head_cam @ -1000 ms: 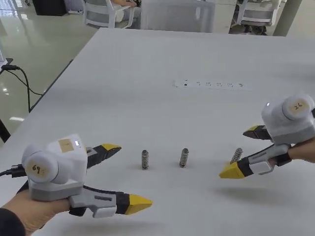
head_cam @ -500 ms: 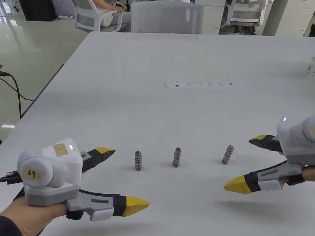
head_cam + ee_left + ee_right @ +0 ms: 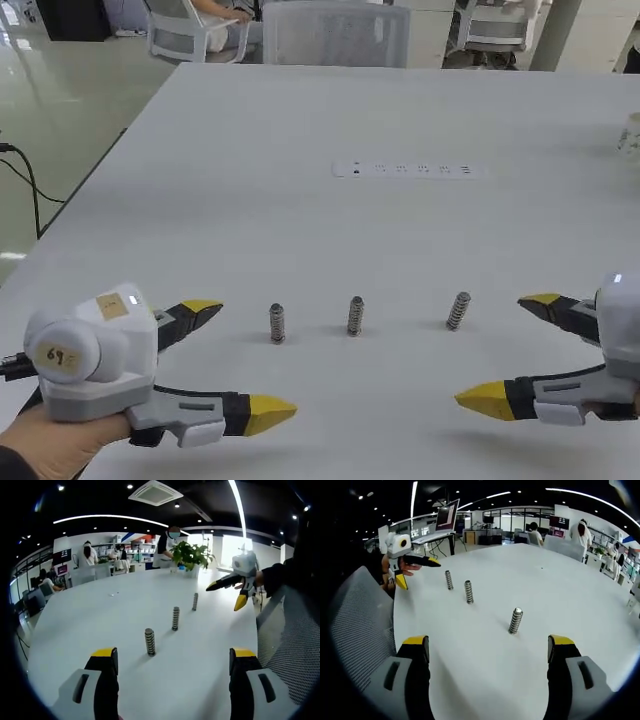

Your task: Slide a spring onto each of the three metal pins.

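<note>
Springs (image 3: 355, 316) stand three in a row on the white table (image 3: 400, 240), spaced apart, near its front edge. The left spring (image 3: 277, 323) and the middle one stand straight; the right spring (image 3: 458, 311) leans a little. In the right gripper view a rounded metal pin tip (image 3: 517, 611) shows at the top of the nearest spring; the other two are too small to tell.

The left gripper (image 3: 252, 357), held in a hand (image 3: 50, 445) at the near left, has its jaws spread wide with nothing between them, and its yellow tips point right toward the row. The left spring is just beyond its far tip, not touching. The right gripper (image 3: 493, 349) is at the near right, its jaws likewise wide and empty, and its tips point left. The right spring is near its far tip, clear of it.

Each gripper view looks down the line of springs between its own open jaws, with the other gripper past the far end.

A power strip (image 3: 408, 169) lies flat mid-table, well beyond the row, and chairs (image 3: 335, 35) stand at the far edge
</note>
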